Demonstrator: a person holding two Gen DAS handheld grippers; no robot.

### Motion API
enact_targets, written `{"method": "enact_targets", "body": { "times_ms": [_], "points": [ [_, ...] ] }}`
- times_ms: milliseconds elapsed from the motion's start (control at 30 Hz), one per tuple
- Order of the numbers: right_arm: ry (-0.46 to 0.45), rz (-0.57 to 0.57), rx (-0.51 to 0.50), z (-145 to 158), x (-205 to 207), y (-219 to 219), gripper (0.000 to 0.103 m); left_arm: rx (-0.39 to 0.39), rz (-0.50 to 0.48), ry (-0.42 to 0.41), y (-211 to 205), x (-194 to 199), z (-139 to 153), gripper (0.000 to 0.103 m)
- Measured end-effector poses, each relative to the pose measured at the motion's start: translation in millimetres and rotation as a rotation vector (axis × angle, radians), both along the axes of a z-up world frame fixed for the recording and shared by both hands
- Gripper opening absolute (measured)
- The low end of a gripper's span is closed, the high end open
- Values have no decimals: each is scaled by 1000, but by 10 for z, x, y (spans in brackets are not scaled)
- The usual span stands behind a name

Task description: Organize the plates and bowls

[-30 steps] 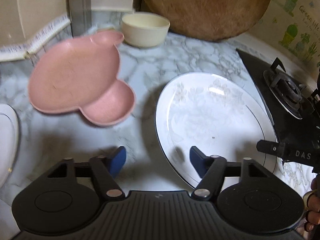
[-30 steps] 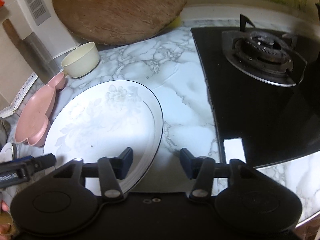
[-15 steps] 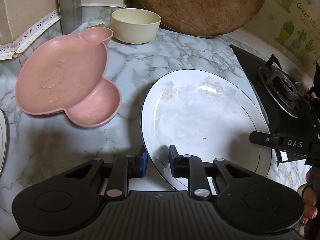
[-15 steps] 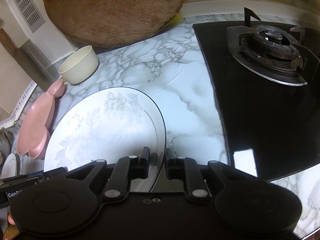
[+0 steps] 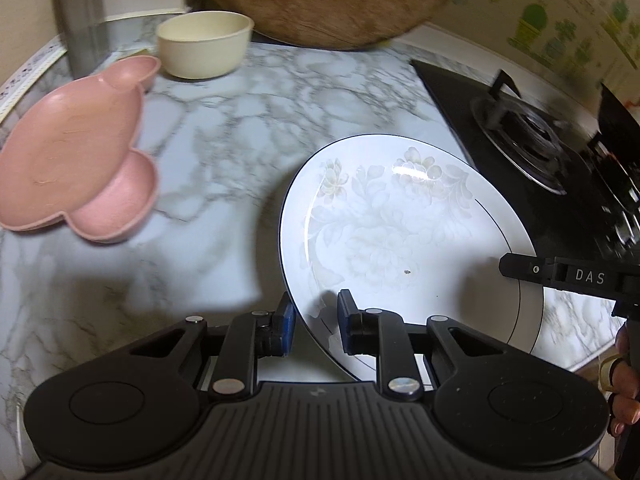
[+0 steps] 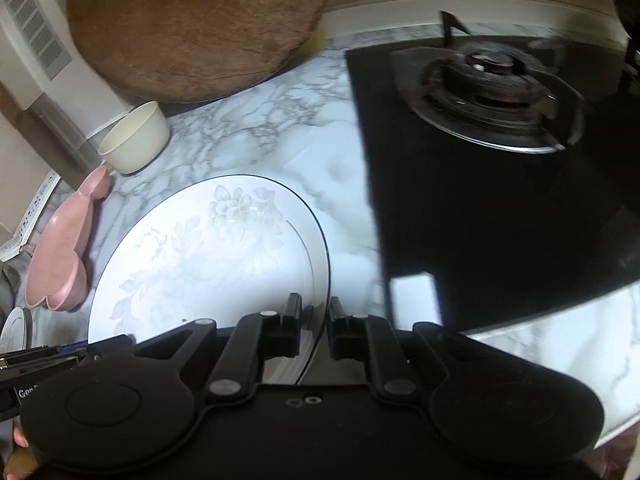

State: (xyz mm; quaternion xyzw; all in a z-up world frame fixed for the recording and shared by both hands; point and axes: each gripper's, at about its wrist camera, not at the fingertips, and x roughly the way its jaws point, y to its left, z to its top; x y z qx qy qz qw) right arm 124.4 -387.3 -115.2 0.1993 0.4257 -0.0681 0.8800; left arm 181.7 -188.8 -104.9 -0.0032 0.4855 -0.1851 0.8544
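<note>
The large white plate (image 5: 400,232) with its faint floral print sits over the marble counter (image 5: 224,152), just left of the black gas stove (image 6: 500,168), and both tools have it by the rim. The left gripper (image 5: 314,326) has its blue-padded fingers (image 5: 285,328) drawn narrow with the plate's near-left edge between them, one pad under the rim and one over it. The right gripper (image 6: 314,330) grips the opposite, stove-side edge in the same way, its black fingers (image 6: 294,328) pinched close on either side of the rim. The plate looks tilted in both views (whether it has left the counter altogether cannot be told). To the left lies the pink lobed dish (image 5: 76,156), well apart from the plate, and just behind its narrow end stands the cream bowl (image 5: 204,44), upright. A round brown wooden board (image 6: 196,24) leans against the back wall behind the bowl. At the far left edge of the right wrist view a small white saucer (image 6: 14,328) shows partly.
</note>
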Motion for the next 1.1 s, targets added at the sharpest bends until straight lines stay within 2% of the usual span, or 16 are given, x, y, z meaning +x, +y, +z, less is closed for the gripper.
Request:
{"method": "enact_targets", "body": {
  "times_ms": [467,600,633,700,900,967,1033,1067,1100],
  "points": [
    [0,-41,-14,6,-274,-28,14,14,-40,-10,-71,-116,11,21],
    [-20,-37,-89,88,-301,50,26,36,-35,-43,-57,-151,39,21],
    [-24,-39,-101,105,-316,51,26,32,-33,-40,-38,-154,47,21],
    [-32,-50,-105,132,-354,46,33,29,-28,-43,-4,-177,72,21],
    [-89,-31,-166,304,-478,163,38,22,-23,-72,84,-309,176,22],
    [-114,-17,-183,373,-518,224,40,24,-18,-89,122,-358,222,25],
    [-137,-5,-193,438,-559,293,48,18,-9,-104,177,-408,276,27],
    [-151,2,-201,473,-580,332,56,13,-3,-112,211,-434,307,31],
    [-165,12,-209,505,-597,377,57,10,6,-122,250,-459,339,34]
  ]
}}
